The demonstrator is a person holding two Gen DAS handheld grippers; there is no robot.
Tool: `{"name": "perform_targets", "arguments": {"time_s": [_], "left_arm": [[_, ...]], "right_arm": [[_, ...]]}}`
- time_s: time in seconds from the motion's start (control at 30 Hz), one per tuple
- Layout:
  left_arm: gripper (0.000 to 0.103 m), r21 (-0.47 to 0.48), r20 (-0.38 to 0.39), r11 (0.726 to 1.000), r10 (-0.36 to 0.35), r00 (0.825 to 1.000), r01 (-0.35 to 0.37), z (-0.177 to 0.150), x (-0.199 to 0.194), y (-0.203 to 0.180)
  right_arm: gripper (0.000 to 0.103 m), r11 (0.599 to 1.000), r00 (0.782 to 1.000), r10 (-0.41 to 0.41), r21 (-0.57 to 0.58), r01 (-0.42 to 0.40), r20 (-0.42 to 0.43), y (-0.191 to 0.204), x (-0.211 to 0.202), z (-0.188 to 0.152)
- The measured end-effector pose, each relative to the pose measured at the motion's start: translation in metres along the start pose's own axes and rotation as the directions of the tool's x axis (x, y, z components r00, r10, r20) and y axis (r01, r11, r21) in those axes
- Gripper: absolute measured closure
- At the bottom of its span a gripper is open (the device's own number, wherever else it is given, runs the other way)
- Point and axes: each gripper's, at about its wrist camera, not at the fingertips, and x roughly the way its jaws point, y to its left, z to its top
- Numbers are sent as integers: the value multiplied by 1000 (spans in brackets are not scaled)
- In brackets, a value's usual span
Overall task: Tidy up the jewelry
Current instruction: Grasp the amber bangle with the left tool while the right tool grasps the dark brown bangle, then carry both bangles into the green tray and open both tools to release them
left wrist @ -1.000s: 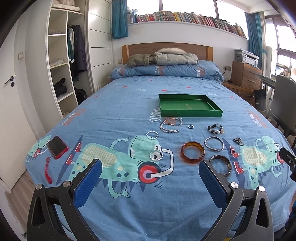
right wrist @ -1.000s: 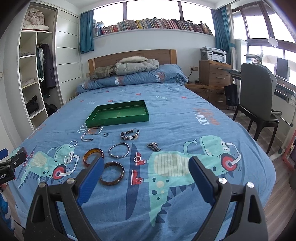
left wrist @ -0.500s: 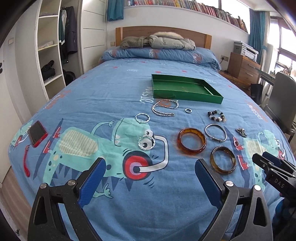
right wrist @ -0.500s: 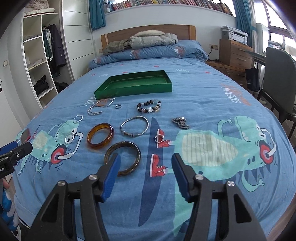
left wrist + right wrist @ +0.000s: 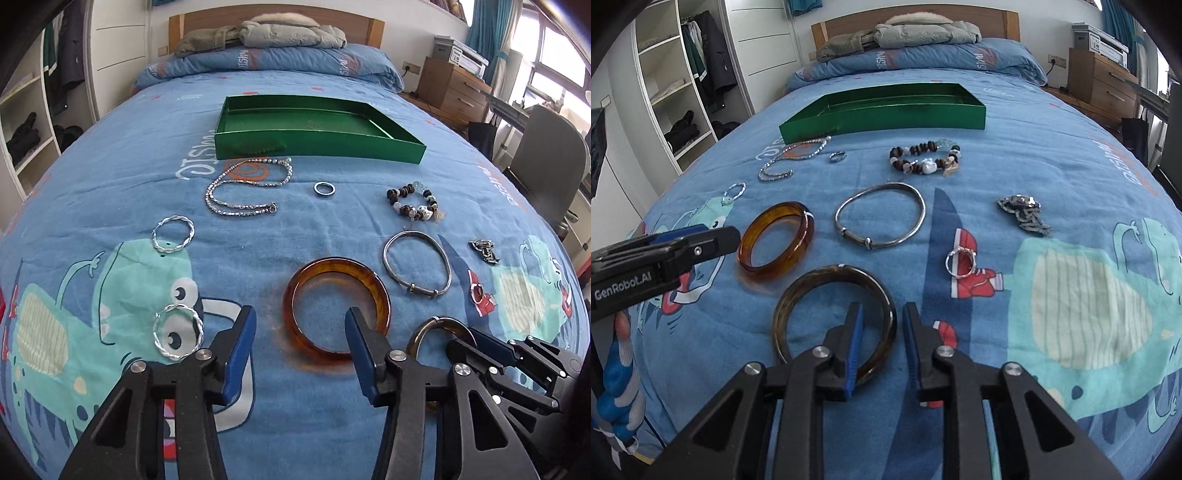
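Observation:
Jewelry lies spread on the blue bed cover in front of an empty green tray (image 5: 317,146) (image 5: 886,118). My left gripper (image 5: 300,325) is open, its right finger inside the amber bangle (image 5: 334,267) (image 5: 775,236) and its left finger outside it. My right gripper (image 5: 881,319) is narrowly open, its fingers straddling the near right rim of the dark brown bangle (image 5: 798,295) (image 5: 439,326), not clamped on it. A silver bangle (image 5: 881,216), a beaded bracelet (image 5: 923,158), a chain necklace (image 5: 243,192) and small rings lie beyond.
Two twisted silver hoops (image 5: 173,234) (image 5: 179,330) lie at the left, a metal link piece (image 5: 1023,214) and a small ring (image 5: 960,260) at the right. Pillows and a headboard stand behind the tray. Shelves are at the left, a chair and dresser at the right.
Both grippers have come down and forward to the bangles. Both sets of fingers have narrowed, the right one around the dark bangle's rim and the left one across the amber bangle's rim.

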Motion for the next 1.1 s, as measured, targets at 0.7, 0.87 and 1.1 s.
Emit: {"name": "perform_targets", "arguments": {"time_s": [0.7, 0.87, 1.1], "left_arm": [[94, 122, 70, 991, 38, 997, -47, 26, 6, -22], [94, 119, 152, 991, 37, 988, -55, 63, -14, -18], [94, 56, 220, 995, 67, 973, -81, 151, -7, -2]], "right_arm": [[95, 990, 987, -56, -119, 75, 154, -6, -31, 18], [95, 988, 966, -83, -105, 112, 246, -22, -50, 57], [95, 992, 948, -103, -40, 121, 301, -60, -25, 151]]}}
